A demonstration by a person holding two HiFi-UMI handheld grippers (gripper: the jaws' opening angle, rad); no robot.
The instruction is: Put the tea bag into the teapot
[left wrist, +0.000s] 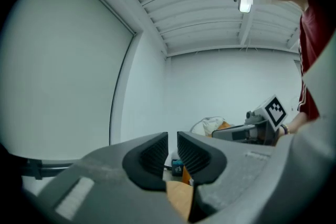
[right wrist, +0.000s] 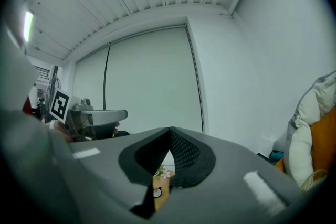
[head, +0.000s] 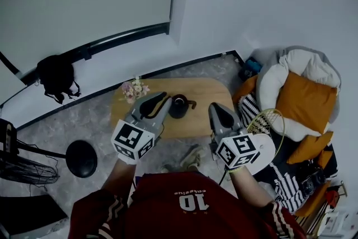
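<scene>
Head view: teapot (head: 179,106) sits on table (head: 207,90); no tea bag visible.
Left gripper (head: 162,102): hovers level, jaws slightly apart, empty, likely idle.
Right gripper (head: 219,108): jaws pressed together, empty.

Even, cool light (ceiling lamp (left wrist: 244,5) glaring); fisheye edges dark, bent.

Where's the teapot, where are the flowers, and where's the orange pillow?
teapot (head: 178,107), head view, on its dark round body.
flowers (head: 135,89), head view, on the pink blooms.
orange pillow (head: 305,101), head view, on the middle of its face.
</scene>
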